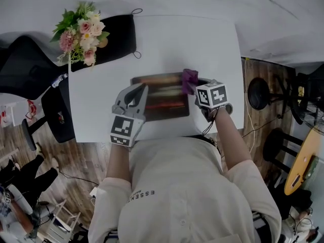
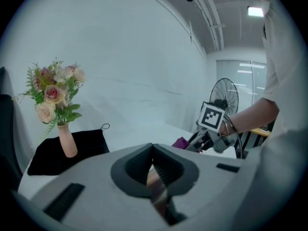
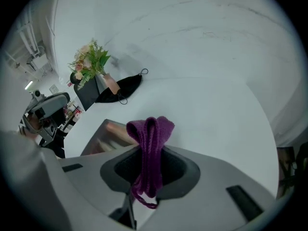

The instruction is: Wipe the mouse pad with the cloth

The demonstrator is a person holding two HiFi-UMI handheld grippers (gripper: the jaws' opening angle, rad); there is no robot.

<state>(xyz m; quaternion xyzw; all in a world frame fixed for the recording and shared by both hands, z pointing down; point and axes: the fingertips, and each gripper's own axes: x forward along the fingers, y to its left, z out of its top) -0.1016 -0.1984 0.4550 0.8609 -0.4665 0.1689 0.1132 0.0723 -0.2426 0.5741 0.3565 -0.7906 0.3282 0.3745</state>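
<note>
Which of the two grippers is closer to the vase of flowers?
Left. The left gripper is at the left end of the mouse pad, the side toward the vase of flowers; the right gripper, holding the purple cloth, is at the far end.

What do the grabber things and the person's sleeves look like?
The left hand-held gripper and right hand-held gripper are grey, with dark ridged insides. Each carries a white cube printed with black squares. The sleeves are cream.
</note>
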